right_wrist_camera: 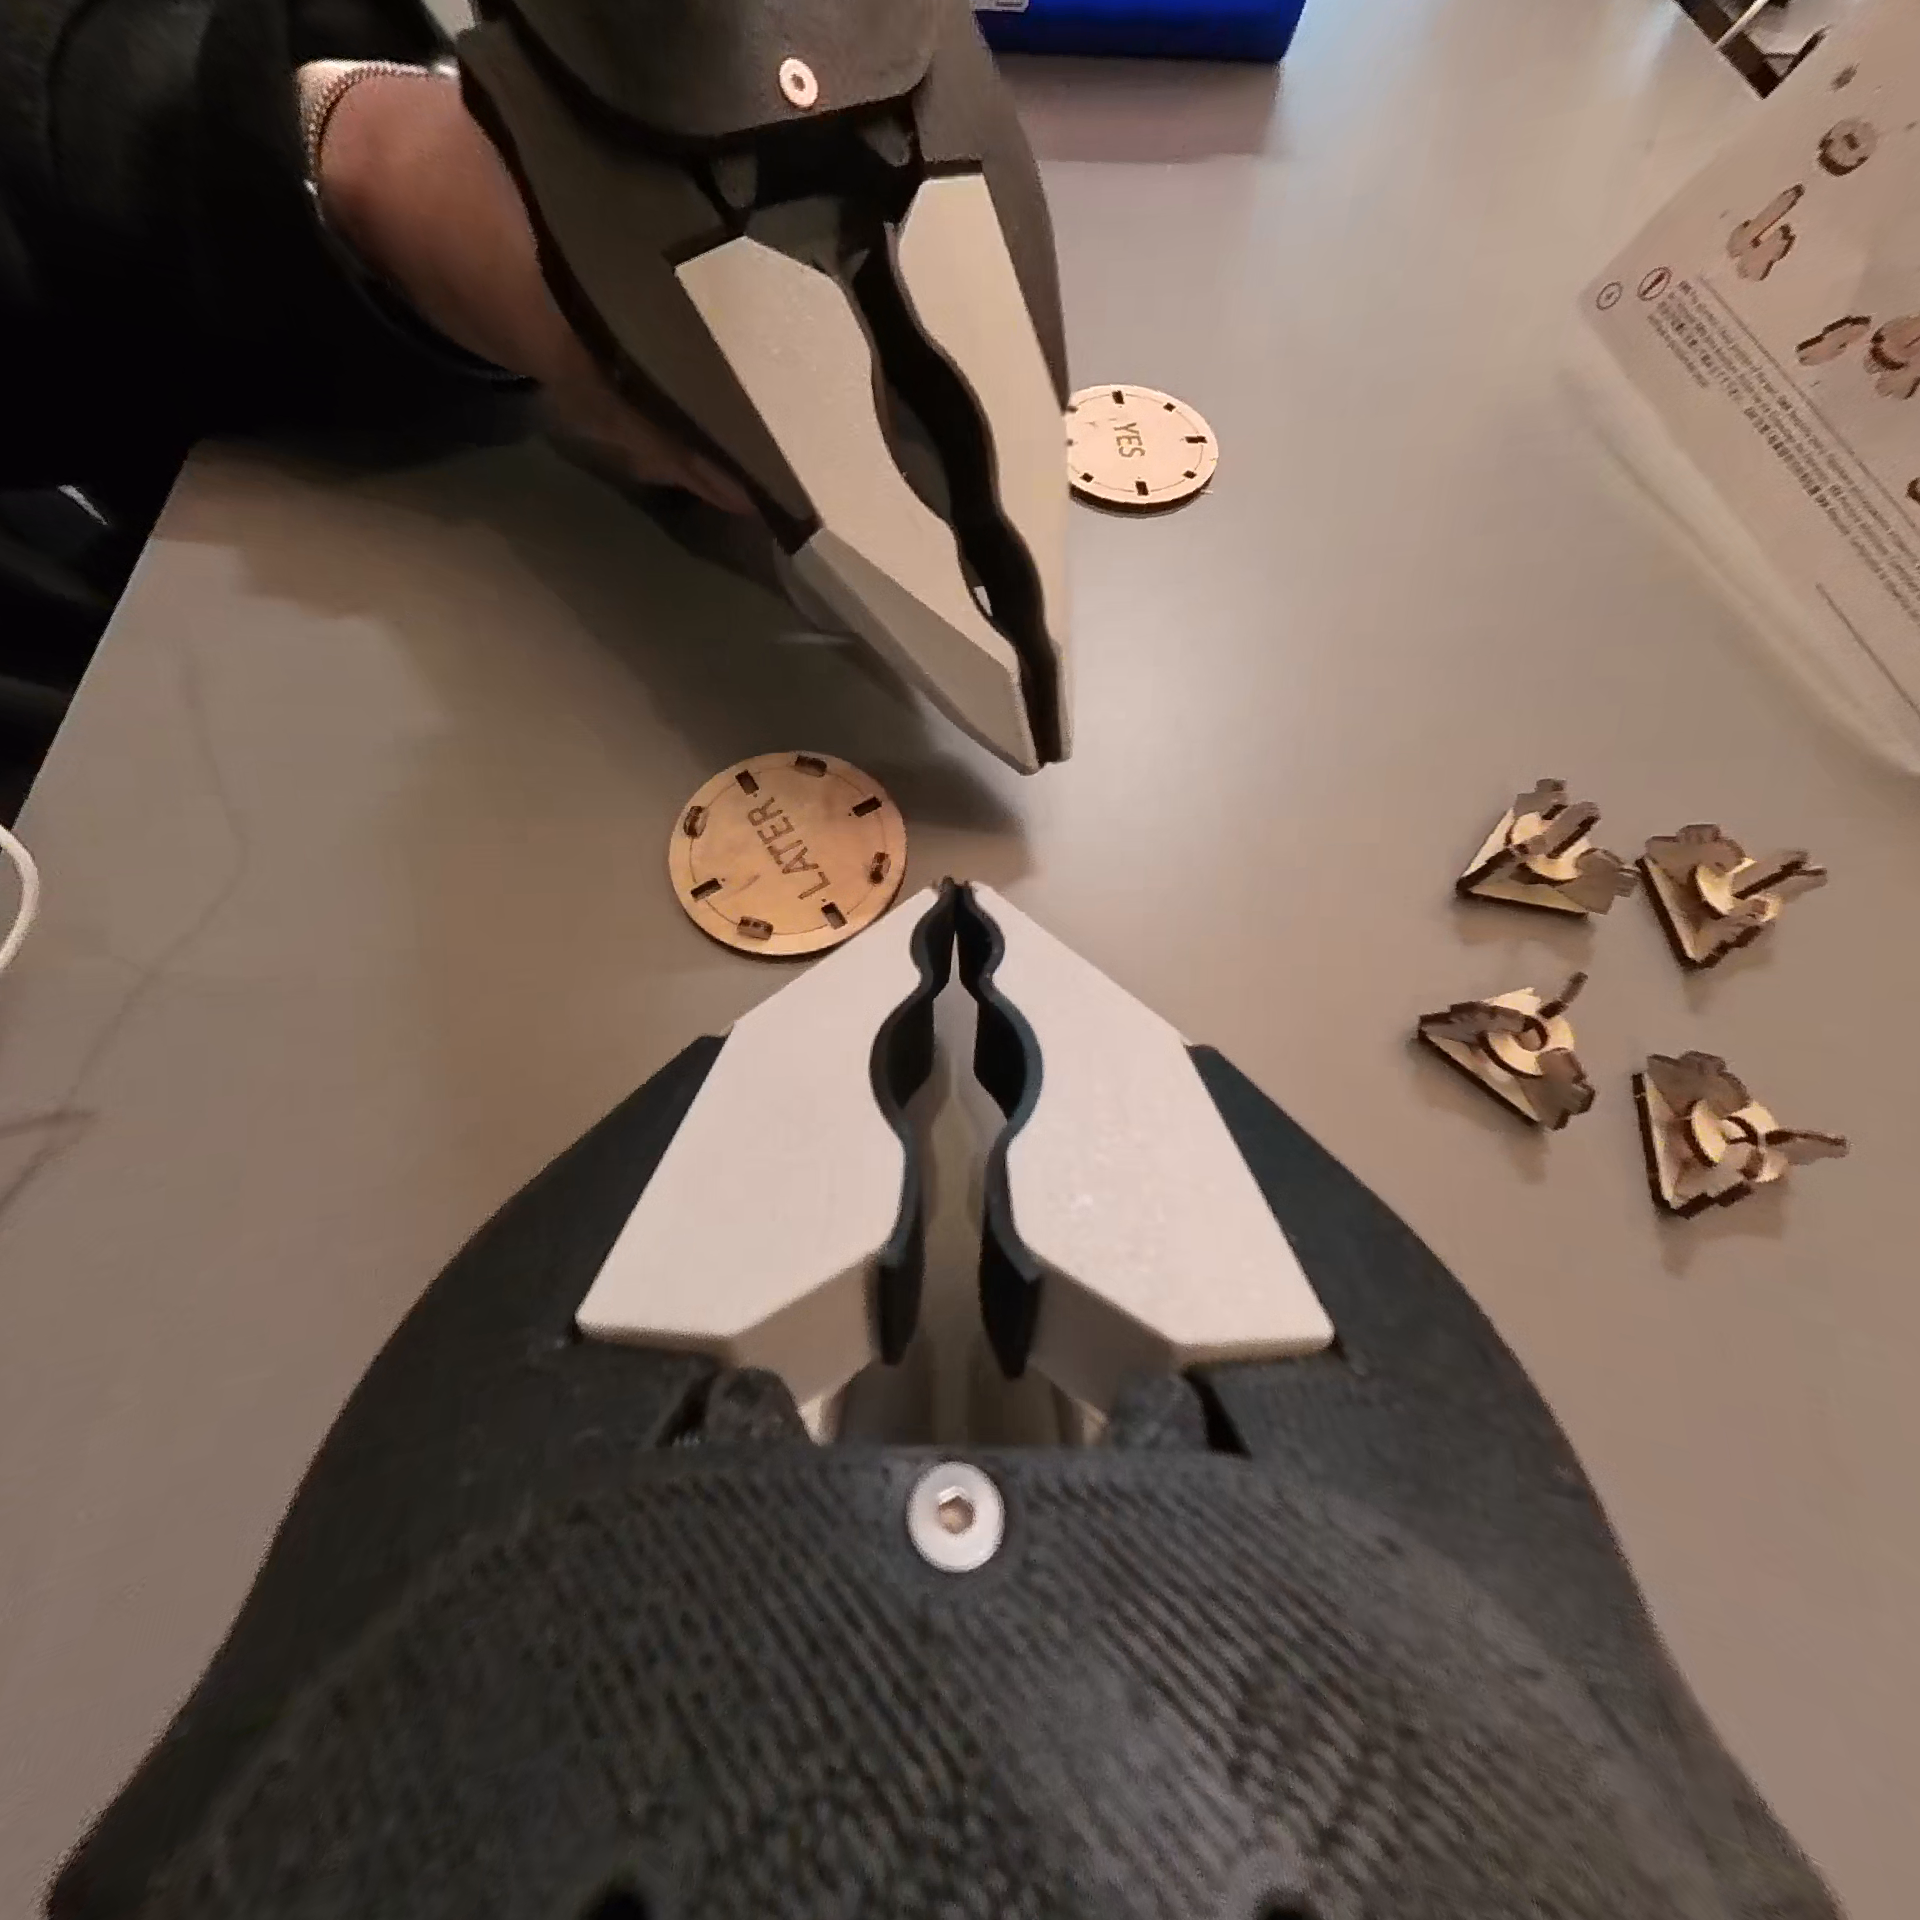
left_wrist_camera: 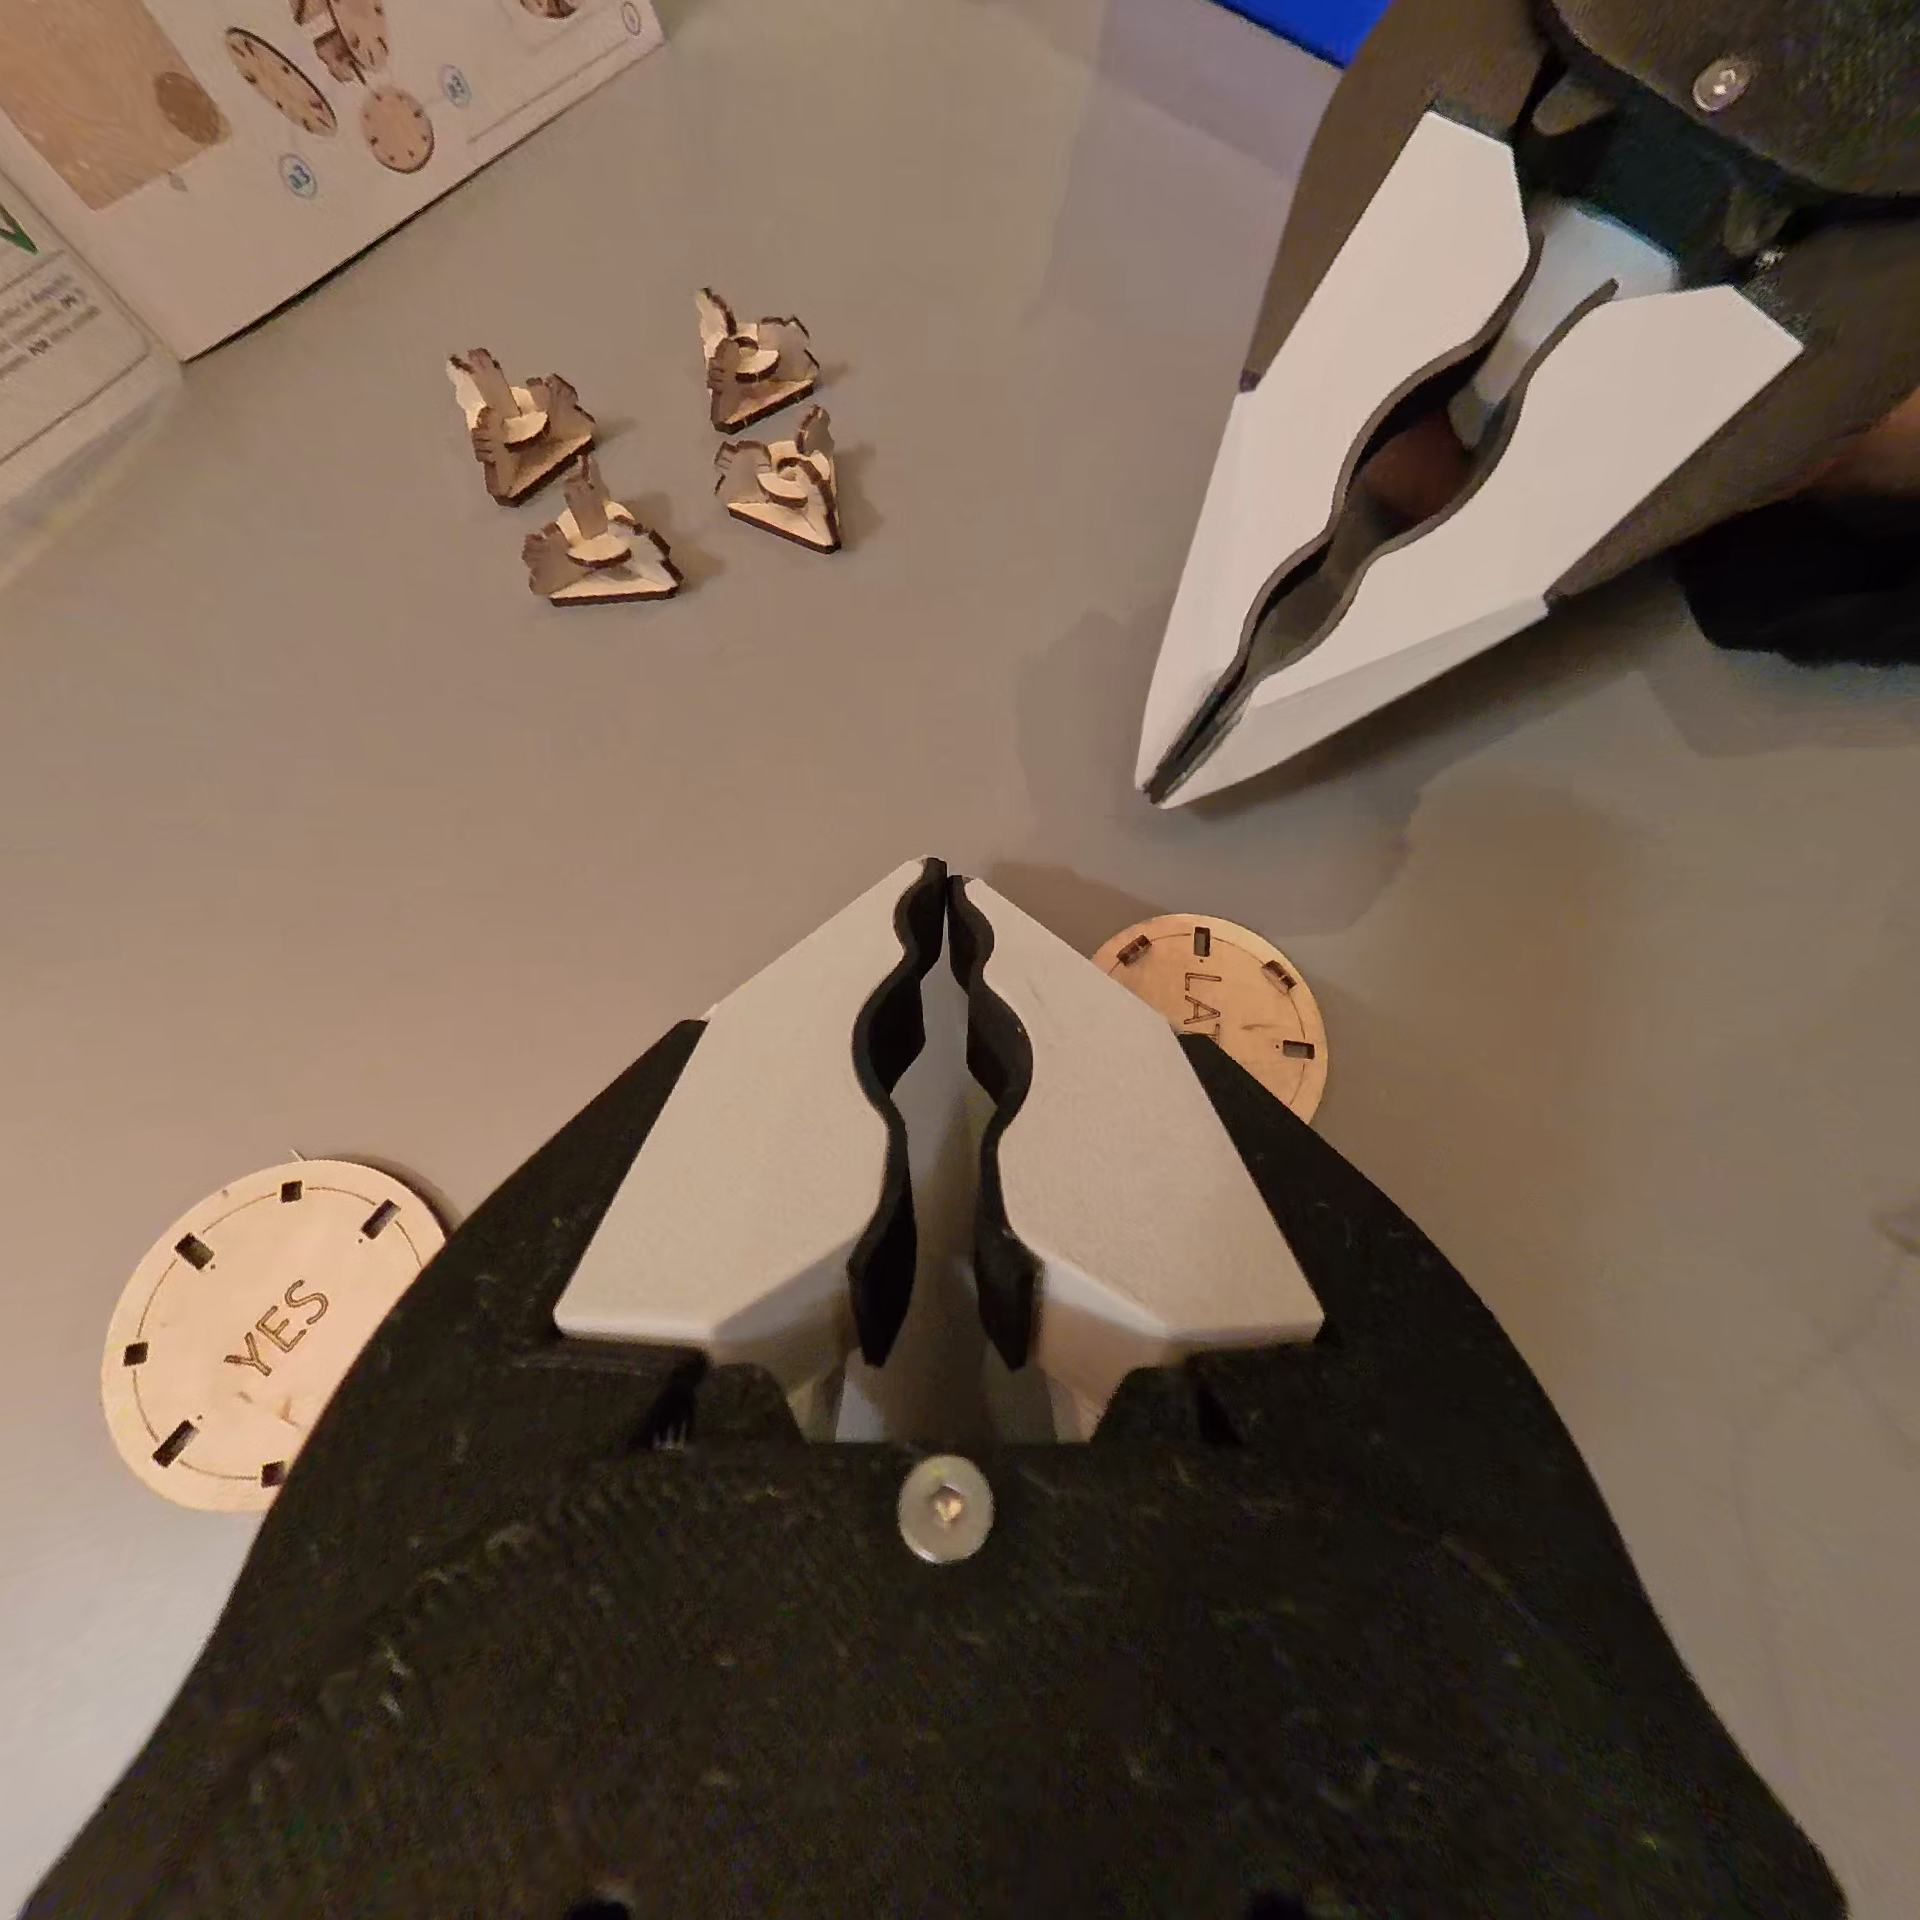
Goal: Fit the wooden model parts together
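Observation:
My left gripper (left_wrist_camera: 943,871) is shut with nothing between its pads, above the grey table (left_wrist_camera: 727,727). It also shows in the right wrist view (right_wrist_camera: 1044,764). A round wooden disc (left_wrist_camera: 1247,1013) lies just right of its fingers, and a paler engraved disc (left_wrist_camera: 249,1330) lies at its lower left. My right gripper (right_wrist_camera: 956,888) is shut and empty too; it shows in the left wrist view (left_wrist_camera: 1153,790). The darker disc (right_wrist_camera: 787,852) lies just left of its tips, and the paler disc (right_wrist_camera: 1140,447) lies farther off. Several small wooden triangular assemblies (left_wrist_camera: 644,447) (right_wrist_camera: 1621,997) stand together on the table.
A printed instruction sheet (left_wrist_camera: 260,156) lies at the far left of the left wrist view and at the right edge of the right wrist view (right_wrist_camera: 1766,364). A person's hand and dark sleeve (right_wrist_camera: 416,260) hold the left gripper. A blue object (right_wrist_camera: 1132,26) is at the far table edge. Only a small space, under 4 cm, lies between the two pairs of fingers. The darker disc (right_wrist_camera: 787,852) is about 4 cm from my right fingertips.

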### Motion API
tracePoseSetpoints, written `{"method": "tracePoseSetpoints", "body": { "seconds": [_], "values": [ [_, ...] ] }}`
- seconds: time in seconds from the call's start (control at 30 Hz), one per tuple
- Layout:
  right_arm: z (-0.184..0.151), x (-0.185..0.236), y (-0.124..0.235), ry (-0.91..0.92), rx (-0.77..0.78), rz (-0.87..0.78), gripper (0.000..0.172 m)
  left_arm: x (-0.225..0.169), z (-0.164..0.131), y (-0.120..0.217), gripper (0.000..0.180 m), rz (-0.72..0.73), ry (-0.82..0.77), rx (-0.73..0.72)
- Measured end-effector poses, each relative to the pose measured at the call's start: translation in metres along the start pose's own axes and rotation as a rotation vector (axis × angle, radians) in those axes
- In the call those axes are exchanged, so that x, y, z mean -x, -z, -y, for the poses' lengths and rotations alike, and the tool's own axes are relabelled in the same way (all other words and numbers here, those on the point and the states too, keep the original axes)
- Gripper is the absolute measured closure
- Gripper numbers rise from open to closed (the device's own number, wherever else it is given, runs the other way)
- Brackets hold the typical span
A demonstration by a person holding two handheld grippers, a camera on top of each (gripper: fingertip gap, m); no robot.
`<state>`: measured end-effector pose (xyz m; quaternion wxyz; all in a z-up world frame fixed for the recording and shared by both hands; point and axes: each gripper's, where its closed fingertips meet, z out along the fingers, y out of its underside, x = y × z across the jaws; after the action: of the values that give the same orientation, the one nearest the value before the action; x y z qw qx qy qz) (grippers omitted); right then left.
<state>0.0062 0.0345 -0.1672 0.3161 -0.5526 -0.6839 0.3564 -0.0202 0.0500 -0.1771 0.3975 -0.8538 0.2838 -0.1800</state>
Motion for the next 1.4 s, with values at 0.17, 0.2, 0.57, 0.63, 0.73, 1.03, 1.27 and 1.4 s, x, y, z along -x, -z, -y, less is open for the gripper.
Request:
{"method": "tracePoseSetpoints", "body": {
  "seconds": [0.17, 0.2, 0.57, 0.63, 0.73, 1.03, 1.27, 1.4],
  "values": [
    [-0.002, 0.001, -0.001, 0.032, 0.015, -0.026, 0.172, 0.002, 0.000, 0.000, 0.180, 0.014, 0.008, -0.002],
    [-0.002, 0.000, -0.001, 0.029, 0.016, -0.027, 0.172, 0.003, 0.000, 0.000, 0.180, 0.019, 0.012, 0.001],
    [-0.007, -0.002, -0.003, 0.033, 0.049, -0.051, 0.172, 0.008, -0.002, -0.002, 0.178, 0.037, 0.036, 0.018],
    [-0.011, 0.000, -0.006, 0.064, 0.080, -0.064, 0.172, 0.009, -0.002, -0.002, 0.178, 0.037, 0.043, 0.020],
    [-0.015, 0.002, -0.009, 0.114, 0.116, -0.087, 0.172, 0.009, -0.002, -0.002, 0.178, 0.035, 0.049, 0.018],
    [-0.018, 0.003, -0.012, 0.150, 0.138, -0.105, 0.172, 0.008, -0.005, -0.004, 0.176, 0.040, 0.036, 0.040],
    [-0.018, 0.002, -0.012, 0.149, 0.140, -0.105, 0.172, 0.014, -0.006, -0.002, 0.176, 0.034, 0.098, 0.035],
    [-0.018, 0.002, -0.011, 0.148, 0.137, -0.111, 0.172, 0.015, -0.003, 0.000, 0.175, 0.018, 0.128, 0.010]
  ]
}}
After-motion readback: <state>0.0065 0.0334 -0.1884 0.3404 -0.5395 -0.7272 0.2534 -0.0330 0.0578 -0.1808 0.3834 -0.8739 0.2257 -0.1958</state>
